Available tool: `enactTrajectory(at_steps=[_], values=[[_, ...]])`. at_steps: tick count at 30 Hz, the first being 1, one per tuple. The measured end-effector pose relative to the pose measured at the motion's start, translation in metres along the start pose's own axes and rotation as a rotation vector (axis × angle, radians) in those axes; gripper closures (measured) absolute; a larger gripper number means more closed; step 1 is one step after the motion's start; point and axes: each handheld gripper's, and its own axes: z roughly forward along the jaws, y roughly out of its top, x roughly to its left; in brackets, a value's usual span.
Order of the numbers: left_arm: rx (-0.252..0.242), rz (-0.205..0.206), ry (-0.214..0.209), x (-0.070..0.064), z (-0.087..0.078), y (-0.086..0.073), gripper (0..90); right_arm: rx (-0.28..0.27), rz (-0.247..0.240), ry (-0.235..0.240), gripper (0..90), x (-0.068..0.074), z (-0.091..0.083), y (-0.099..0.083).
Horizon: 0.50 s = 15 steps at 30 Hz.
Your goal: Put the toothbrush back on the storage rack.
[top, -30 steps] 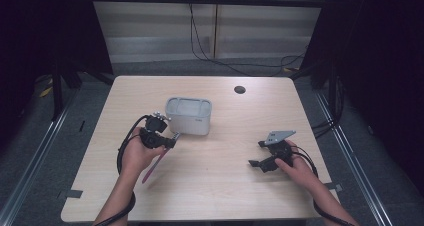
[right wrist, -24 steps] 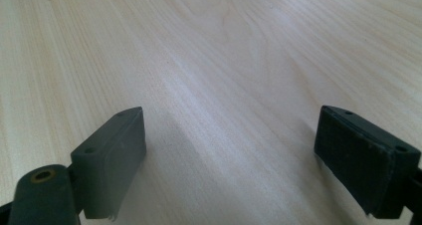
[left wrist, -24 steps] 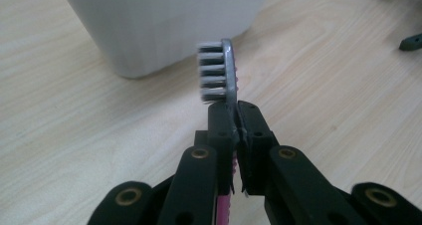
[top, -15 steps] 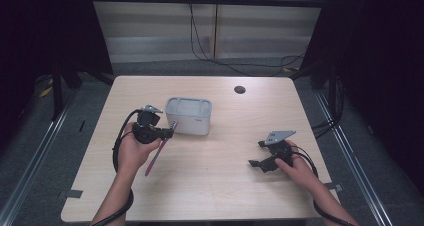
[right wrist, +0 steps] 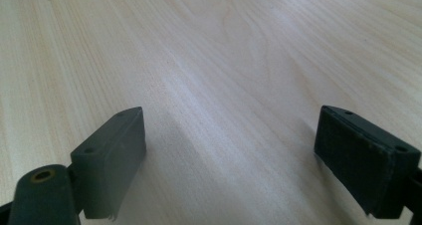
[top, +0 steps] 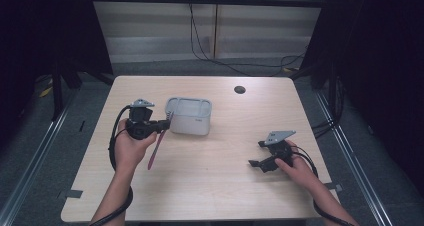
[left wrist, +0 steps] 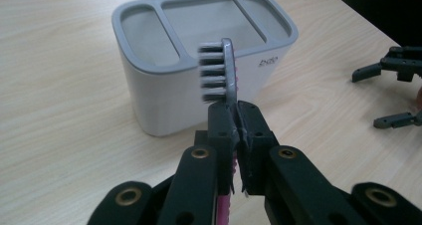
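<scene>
High view: left tongs [top: 165, 122] left of centre on the surface [top: 215, 186], clamped on a toothbrush [top: 155, 150], pink handle hanging down toward the near edge, head just beside the holder [top: 190, 117]. Right tongs [top: 257, 155] near the right edge, low over the wood, spread apart, holding nothing.

Left gripper view: jaws pinched on the toothbrush neck [left wrist: 230, 93], bristles facing left, in front of the three-compartment holder [left wrist: 164, 100].

Right gripper view: jaws wide apart over bare surface [right wrist: 224, 60].
</scene>
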Motion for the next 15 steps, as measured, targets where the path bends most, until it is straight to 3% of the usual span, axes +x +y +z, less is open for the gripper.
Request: enactTrajectory(at_steps=[15], values=[[-0.123, -0.029, -0.001, 0.003, -0.013, 0.008, 85.9, 0.000, 0.000, 0.000, 12.5, 0.000, 0.000, 0.000]])
